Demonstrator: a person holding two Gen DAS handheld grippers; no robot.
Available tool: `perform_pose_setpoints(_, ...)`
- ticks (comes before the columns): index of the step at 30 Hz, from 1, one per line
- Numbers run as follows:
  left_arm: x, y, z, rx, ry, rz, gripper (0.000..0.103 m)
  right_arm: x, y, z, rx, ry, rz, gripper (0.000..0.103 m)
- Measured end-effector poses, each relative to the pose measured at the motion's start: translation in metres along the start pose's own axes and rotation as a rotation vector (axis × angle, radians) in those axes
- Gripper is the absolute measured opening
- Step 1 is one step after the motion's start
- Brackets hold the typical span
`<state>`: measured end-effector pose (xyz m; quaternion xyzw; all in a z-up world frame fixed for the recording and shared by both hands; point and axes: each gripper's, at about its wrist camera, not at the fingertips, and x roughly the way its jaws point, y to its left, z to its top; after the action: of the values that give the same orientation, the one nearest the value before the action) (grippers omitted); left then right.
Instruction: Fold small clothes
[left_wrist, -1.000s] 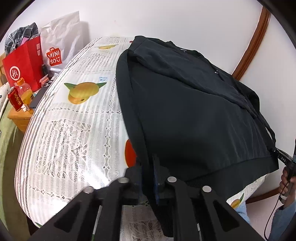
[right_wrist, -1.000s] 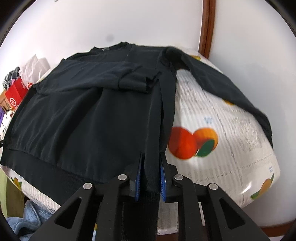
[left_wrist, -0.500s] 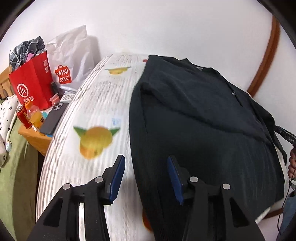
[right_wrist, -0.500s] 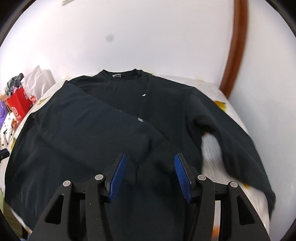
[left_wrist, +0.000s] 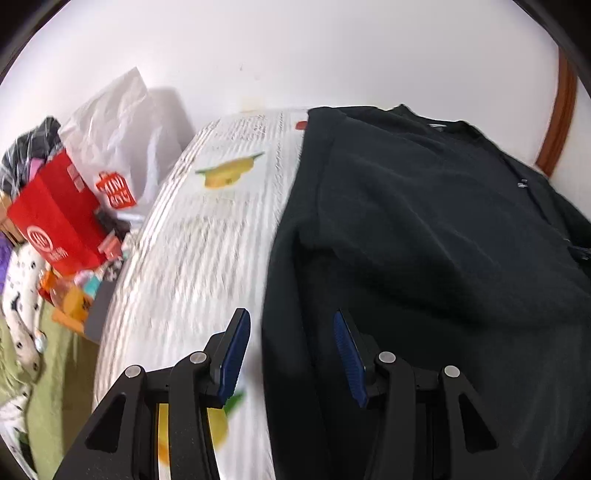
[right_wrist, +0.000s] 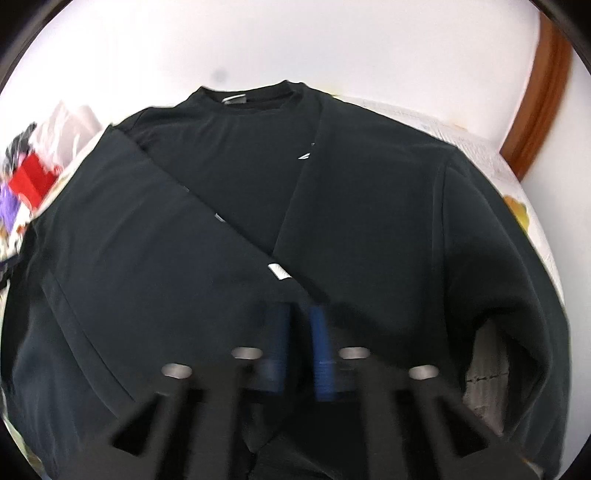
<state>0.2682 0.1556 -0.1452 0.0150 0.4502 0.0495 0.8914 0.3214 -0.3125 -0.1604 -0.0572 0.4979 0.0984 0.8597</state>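
On the bed's fruit-print lace cover (left_wrist: 207, 258), your black long-sleeved sweatshirt (right_wrist: 258, 229) has both sleeves folded in, body fold left; left gripper (left_wrist: 291, 350) apart and empty, right gripper (right_wrist: 300, 347) just snapped together on nothing.

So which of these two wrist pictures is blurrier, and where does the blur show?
Right wrist view: blurrier, the right gripper smeared, the black sweatshirt soft. Left wrist view: the left gripper sharp, the fruit-print cloth streaked; both bulge fisheye-style.

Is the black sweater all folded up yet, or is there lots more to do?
Partly. Both sleeves of the black long-sleeved sweater already lie crossed over its front on the fruit-print white bedcover. The left gripper is open, holding nothing; the right gripper has just closed. Folding the body smaller is left.
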Motion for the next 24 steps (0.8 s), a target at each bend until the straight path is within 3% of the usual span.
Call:
perform_pose_setpoints(3, 0.01, -0.002, 0.015, -0.004, -0.021, -0.01, 0.041, -0.012, 0.008, 0.004, -0.072, -0.028, 0.001, 0.003)
perform_pose_setpoints(5, 0.016, -0.005, 0.021, 0.018, -0.032, 0.019, 0.017, -0.022, 0.008, 0.017, -0.09, -0.061, -0.001, 0.003)
perform_pose_setpoints(6, 0.022, -0.005, 0.023, 0.018, -0.023, 0.053, 0.01, -0.027, 0.007, 0.027, -0.099, -0.084, -0.001, 0.003)
perform_pose_setpoints(7, 0.027, -0.002, 0.025, -0.005, -0.001, 0.039, 0.008, -0.031, 0.006, 0.036, -0.106, -0.099, 0.0, 0.003)
perform_pose_setpoints(10, 0.028, 0.007, 0.027, -0.075, 0.004, -0.003, 0.008, -0.034, -0.002, 0.066, -0.13, -0.124, -0.028, 0.002)
perform_pose_setpoints(15, 0.022, 0.009, 0.026, -0.084, -0.002, -0.018, 0.008, -0.036, -0.022, 0.105, -0.128, -0.169, -0.055, 0.002)
perform_pose_setpoints(20, 0.029, 0.004, 0.026, -0.081, 0.024, -0.014, 0.008, 0.02, -0.043, 0.119, -0.046, -0.059, -0.028, 0.003)
perform_pose_setpoints(22, 0.029, 0.004, 0.027, -0.076, 0.031, -0.006, 0.01, 0.039, -0.046, 0.118, -0.039, -0.034, -0.064, 0.009)
perform_pose_setpoints(24, 0.028, 0.005, 0.028, -0.079, 0.036, -0.015, 0.01, 0.043, -0.05, 0.115, -0.003, -0.024, -0.084, 0.029)
